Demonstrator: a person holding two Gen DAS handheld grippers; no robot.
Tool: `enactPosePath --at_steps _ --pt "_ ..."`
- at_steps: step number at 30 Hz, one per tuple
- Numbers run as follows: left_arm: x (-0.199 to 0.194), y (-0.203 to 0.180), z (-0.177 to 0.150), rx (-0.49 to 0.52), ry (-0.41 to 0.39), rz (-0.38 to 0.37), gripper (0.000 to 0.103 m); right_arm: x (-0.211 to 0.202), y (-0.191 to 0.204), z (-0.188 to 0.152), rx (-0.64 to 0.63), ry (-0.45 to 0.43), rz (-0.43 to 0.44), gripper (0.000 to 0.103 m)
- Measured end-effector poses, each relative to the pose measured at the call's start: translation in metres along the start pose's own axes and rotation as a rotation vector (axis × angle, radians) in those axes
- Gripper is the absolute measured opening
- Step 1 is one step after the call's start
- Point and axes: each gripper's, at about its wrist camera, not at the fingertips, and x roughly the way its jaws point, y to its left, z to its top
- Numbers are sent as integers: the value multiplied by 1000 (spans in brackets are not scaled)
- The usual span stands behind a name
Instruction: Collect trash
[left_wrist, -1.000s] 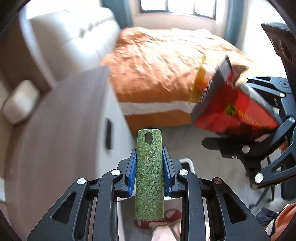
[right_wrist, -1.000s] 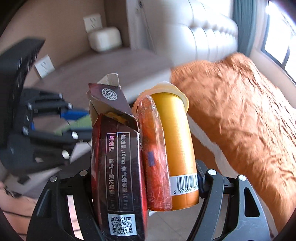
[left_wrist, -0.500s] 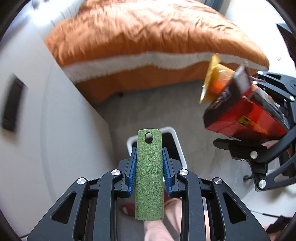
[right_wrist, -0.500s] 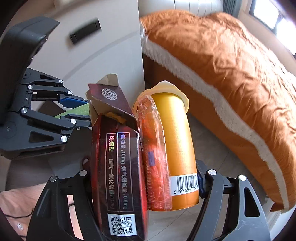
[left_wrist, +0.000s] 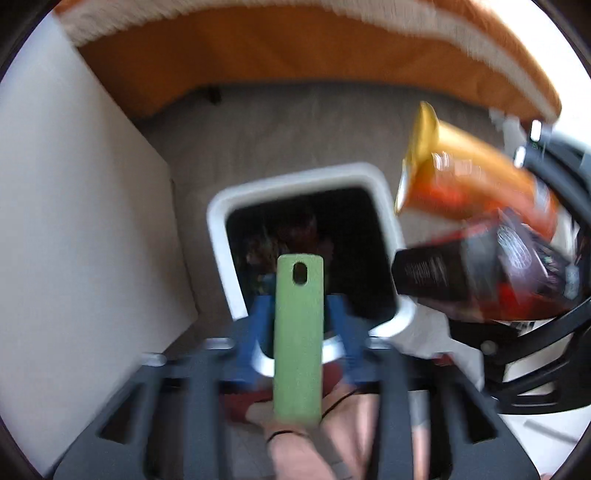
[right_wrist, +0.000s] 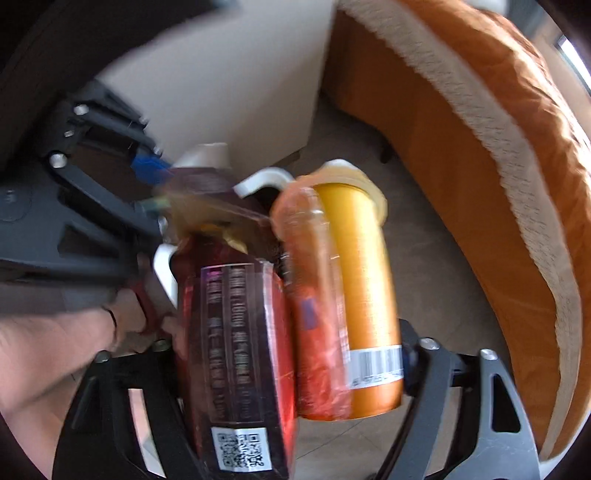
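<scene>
A white-rimmed trash bin (left_wrist: 218, 206) with a dark inside stands on the floor, straight below both grippers. My left gripper (left_wrist: 299, 306) points down over it. Its jaws are opening, and the blue pads stand just off a green felt stick (left_wrist: 297, 350) still between them. My right gripper (right_wrist: 288, 332) hovers at the bin's right. Its jaws are opening around a dark red carton (right_wrist: 236, 350), an orange wrapper (right_wrist: 317, 332) and a gold can (right_wrist: 365, 295), all still between the fingers. In the left wrist view, the carton (left_wrist: 480, 280) and can (left_wrist: 476, 166) hang beside the rim.
The white side of a cabinet (left_wrist: 74, 221) rises at the bin's left. A bed with an orange cover (left_wrist: 295, 48) runs behind and to the right over grey floor (left_wrist: 277, 129). A person's bare foot (left_wrist: 306, 454) in a red slipper is near the bin.
Both grippers have dropped from cabinet-top height to just above the bin and tipped downward. The fingers of both have spread outward; the left pads have come off the green stick.
</scene>
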Motion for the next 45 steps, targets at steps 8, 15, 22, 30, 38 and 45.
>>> enactPosePath --at_steps 8,15,22,30,38,45 --pt "22 -1 -8 0 13 17 98 29 -2 -11 -61 61 -27 98" --pt "-8 0 -12 -34 7 22 98 -10 -6 0 -57 47 -41 98" --pt "-80 -15 -16 -68 -64 39 98 -75 -17 4 -3 9 -79 98" --pt "-205 -46 -21 -89 -211 92 98 -200 -29 8 121 -100 -172 98" --pt "-354 -52 -47 -200 -432 212 98 -323 -26 41 160 -280 -184 98" --pt "-471 -8 -112 -473 -649 366 98 -410 6 107 132 -515 -68 98"
